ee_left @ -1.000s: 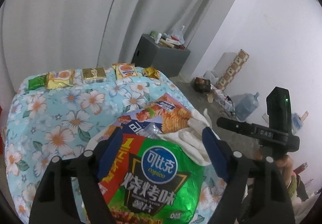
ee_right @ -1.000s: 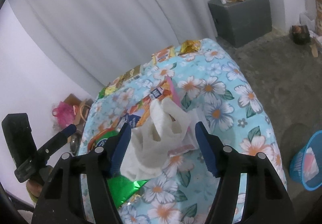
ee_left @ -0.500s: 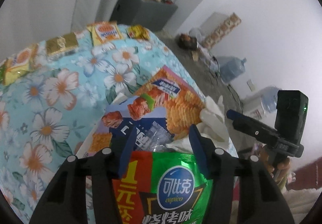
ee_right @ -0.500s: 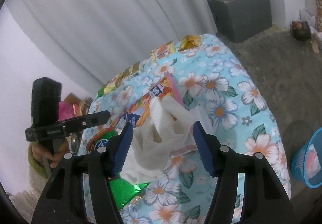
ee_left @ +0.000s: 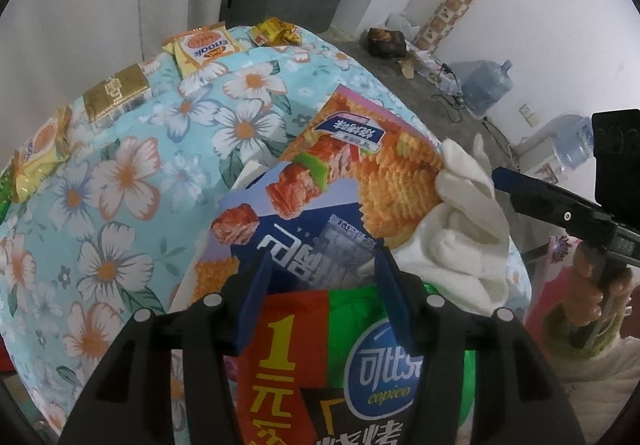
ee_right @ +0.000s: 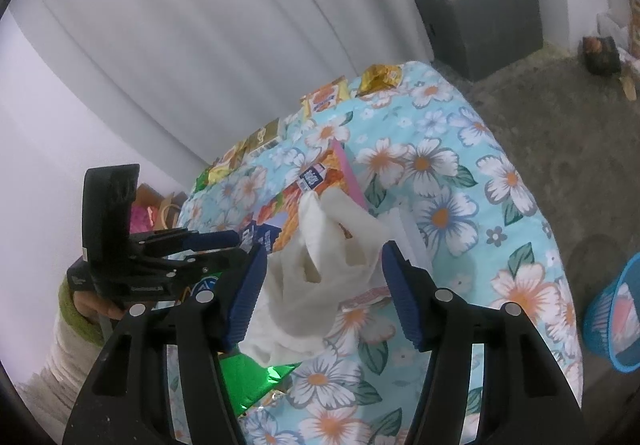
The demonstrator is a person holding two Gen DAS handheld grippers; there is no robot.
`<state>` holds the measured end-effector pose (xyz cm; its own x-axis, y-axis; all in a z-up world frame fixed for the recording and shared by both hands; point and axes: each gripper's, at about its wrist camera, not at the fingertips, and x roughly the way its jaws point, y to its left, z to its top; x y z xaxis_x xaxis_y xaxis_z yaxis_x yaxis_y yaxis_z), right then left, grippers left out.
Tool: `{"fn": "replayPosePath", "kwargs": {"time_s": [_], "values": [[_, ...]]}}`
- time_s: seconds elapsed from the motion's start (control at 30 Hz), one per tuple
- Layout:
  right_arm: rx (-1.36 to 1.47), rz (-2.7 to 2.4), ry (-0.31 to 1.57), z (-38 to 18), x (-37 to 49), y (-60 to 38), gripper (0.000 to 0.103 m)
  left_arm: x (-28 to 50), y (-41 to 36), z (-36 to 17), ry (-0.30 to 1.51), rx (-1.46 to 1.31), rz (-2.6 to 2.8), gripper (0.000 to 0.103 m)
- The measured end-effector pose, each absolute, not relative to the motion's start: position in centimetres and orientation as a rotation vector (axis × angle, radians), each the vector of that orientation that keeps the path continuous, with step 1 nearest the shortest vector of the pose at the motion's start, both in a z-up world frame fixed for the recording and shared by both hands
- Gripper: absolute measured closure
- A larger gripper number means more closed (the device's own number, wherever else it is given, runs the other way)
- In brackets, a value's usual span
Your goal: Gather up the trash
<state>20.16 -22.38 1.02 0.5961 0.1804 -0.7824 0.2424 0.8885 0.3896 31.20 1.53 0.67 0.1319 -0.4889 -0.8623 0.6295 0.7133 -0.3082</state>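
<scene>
My left gripper [ee_left: 322,269] is open, its jaws narrowed over the top edge of a green and red chip bag [ee_left: 360,357] lying on the flowered table. Just beyond lie an orange and blue snack bag [ee_left: 340,181] and a crumpled white glove [ee_left: 460,229]. My right gripper [ee_right: 322,265] is open, its jaws on either side of the white glove [ee_right: 320,285] without closing on it. The left gripper also shows in the right wrist view [ee_right: 216,241], left of the glove. The green bag [ee_right: 256,377] peeks out below.
Small snack packets [ee_left: 204,45] line the far edge of the flowered tablecloth [ee_left: 120,185]. A blue waste basket [ee_right: 616,317] stands on the floor right of the table. A grey cabinet [ee_right: 484,17] and water jugs [ee_left: 484,85] stand further off.
My left gripper has moved forward and down over the green bag and its jaws have narrowed. The right gripper has crept closer around the glove.
</scene>
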Motion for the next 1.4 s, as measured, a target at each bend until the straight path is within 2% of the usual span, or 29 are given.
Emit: {"fn": "replayPosePath", "kwargs": {"time_s": [0.1, 0.27, 0.47, 0.53, 0.6, 0.63, 0.77, 0.87, 1.1, 1.4], "values": [[0.493, -0.037, 0.945, 0.9, 20.2, -22.3, 0.049, 31.2, 1.5, 0.6, 1.187, 0.135, -0.816, 0.063], [0.494, -0.036, 0.950, 0.9, 20.3, -22.3, 0.052, 30.8, 1.7, 0.9, 1.168, 0.150, -0.808, 0.084], [0.485, -0.031, 0.962, 0.5, 20.7, -21.9, 0.056, 30.6, 2.1, 1.2, 1.152, 0.134, -0.819, 0.096], [0.475, -0.034, 0.965, 0.3, 20.9, -21.7, 0.059, 30.4, 2.1, 1.3, 1.145, 0.132, -0.820, 0.099], [0.467, -0.041, 0.969, 0.2, 20.9, -21.7, 0.066, 30.2, 2.2, 1.5, 1.128, 0.135, -0.815, 0.103], [0.465, -0.044, 0.970, 0.1, 20.9, -21.7, 0.068, 30.1, 2.2, 1.6, 1.119, 0.134, -0.812, 0.103], [0.469, -0.042, 0.972, 0.1, 20.8, -21.8, 0.088, 29.9, 2.4, 2.1, 1.090, 0.119, -0.810, 0.103], [0.471, -0.036, 0.961, 0.5, 20.4, -21.9, 0.096, 29.8, 2.7, 2.7, 1.066, 0.101, -0.806, 0.103], [0.476, -0.028, 0.916, 2.0, 19.5, -22.1, 0.101, 29.3, 3.7, 4.7, 1.002, 0.051, -0.804, 0.103], [0.528, -0.009, 0.833, 4.8, 16.7, -23.4, 0.102, 29.4, 3.4, 4.1, 1.035, 0.072, -0.776, 0.102]]}}
